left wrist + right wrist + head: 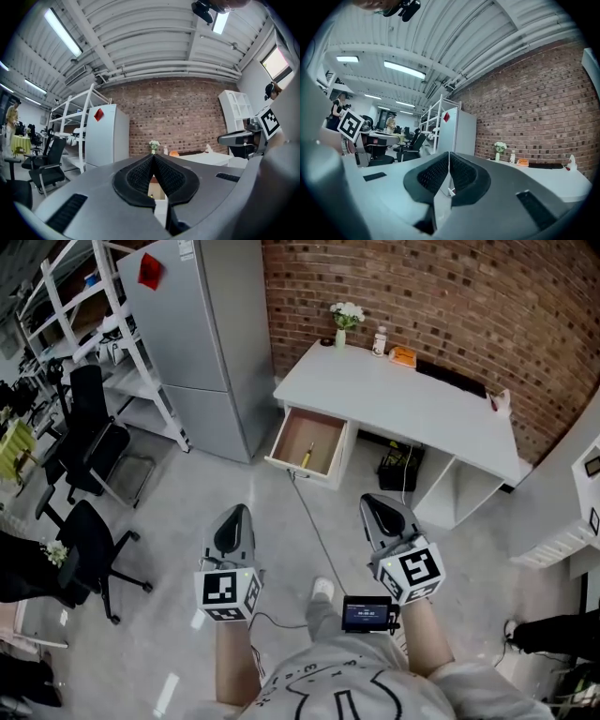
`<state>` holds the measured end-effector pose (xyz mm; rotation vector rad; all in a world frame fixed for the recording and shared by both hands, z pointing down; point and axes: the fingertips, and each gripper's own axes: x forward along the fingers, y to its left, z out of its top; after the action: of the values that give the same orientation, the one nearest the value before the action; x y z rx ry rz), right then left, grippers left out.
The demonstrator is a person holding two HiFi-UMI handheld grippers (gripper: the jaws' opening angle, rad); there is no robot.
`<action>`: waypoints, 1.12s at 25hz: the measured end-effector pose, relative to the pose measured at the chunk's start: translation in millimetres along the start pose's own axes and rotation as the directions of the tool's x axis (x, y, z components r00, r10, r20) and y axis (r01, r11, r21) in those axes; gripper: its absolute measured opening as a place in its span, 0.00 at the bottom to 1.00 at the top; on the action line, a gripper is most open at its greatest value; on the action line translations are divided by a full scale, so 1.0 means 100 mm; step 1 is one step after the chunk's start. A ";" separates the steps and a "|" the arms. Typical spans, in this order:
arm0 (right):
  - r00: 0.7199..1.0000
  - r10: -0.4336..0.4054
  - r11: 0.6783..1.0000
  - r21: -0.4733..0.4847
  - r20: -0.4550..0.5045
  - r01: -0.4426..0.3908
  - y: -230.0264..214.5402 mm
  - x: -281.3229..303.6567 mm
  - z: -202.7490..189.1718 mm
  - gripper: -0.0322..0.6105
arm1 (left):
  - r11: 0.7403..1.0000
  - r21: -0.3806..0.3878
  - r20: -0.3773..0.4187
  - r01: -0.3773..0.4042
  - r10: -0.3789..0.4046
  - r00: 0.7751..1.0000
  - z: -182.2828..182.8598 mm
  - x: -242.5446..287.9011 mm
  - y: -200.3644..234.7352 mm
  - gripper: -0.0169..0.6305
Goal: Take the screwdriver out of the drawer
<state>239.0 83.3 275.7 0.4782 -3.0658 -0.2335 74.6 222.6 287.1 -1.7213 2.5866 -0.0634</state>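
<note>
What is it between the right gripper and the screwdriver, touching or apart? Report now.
Apart. The head view shows the right gripper over bare floor, clearly short of the open drawer where the screwdriver lies.

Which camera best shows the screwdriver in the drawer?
The head view looks down into the open white drawer, where the yellow-handled screwdriver lies. The left gripper view catches a drawer sliver behind its fingers; the right gripper view shows no screwdriver.

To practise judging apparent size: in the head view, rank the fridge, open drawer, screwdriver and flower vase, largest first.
1. fridge
2. open drawer
3. flower vase and screwdriver: both tiny here, too alike to rank firmly.
</note>
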 end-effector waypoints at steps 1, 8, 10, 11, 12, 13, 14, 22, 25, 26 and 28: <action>1.000 0.005 1.000 0.001 -0.006 -0.005 -0.06 0.14 -0.03 0.08 | 1.000 -0.003 -0.008 -0.002 0.002 1.000 -0.03 0.13 0.05 0.05; 0.999 0.041 0.999 -0.018 -0.022 -0.041 -0.59 1.14 -0.11 0.08 | 1.000 -0.011 -0.019 -0.014 0.013 1.000 -0.07 1.18 0.39 0.05; 0.998 0.051 0.998 -0.024 -0.024 -0.052 -0.74 1.40 -0.11 0.08 | 1.000 -0.009 -0.028 -0.012 0.012 1.000 -0.08 1.46 0.45 0.05; 0.998 0.056 0.998 -0.029 -0.026 -0.057 -0.82 1.51 -0.12 0.08 | 1.000 -0.009 -0.033 -0.014 0.013 0.999 -0.09 1.60 0.48 0.05; 0.998 0.059 0.998 -0.029 -0.029 -0.060 -0.90 1.62 -0.13 0.08 | 1.000 -0.010 -0.038 -0.016 0.016 0.999 -0.09 1.73 0.50 0.05; 0.998 0.060 0.998 -0.025 -0.034 -0.061 -0.98 1.71 -0.15 0.08 | 1.000 -0.011 -0.042 -0.019 0.018 0.999 -0.09 1.85 0.52 0.05; 0.997 0.061 0.998 -0.018 -0.038 -0.062 -1.05 1.79 -0.17 0.08 | 1.000 -0.011 -0.046 -0.020 0.019 0.999 -0.09 1.96 0.54 0.05; 0.998 0.039 0.999 0.015 -0.047 -0.038 -1.48 2.19 -0.32 0.08 | 1.000 -0.008 -0.073 -0.006 0.005 0.997 -0.17 2.56 0.59 0.05; 0.999 0.023 0.999 0.027 -0.047 -0.022 -1.60 2.24 -0.38 0.08 | 1.000 -0.001 -0.084 0.010 -0.010 0.996 -0.22 2.71 0.57 0.05; 0.999 0.014 0.999 0.032 -0.046 -0.013 -1.66 2.26 -0.40 0.08 | 1.000 0.003 -0.086 0.015 -0.015 0.996 -0.23 2.76 0.57 0.05; 0.999 -0.004 0.999 0.045 -0.043 0.006 -1.76 2.32 -0.43 0.08 | 1.000 0.010 -0.086 0.025 -0.024 0.996 -0.23 2.88 0.58 0.05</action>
<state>72.8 -159.0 293.4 0.4870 -3.0344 -0.1523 -91.4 -20.5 305.3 -1.7850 2.6197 -0.1548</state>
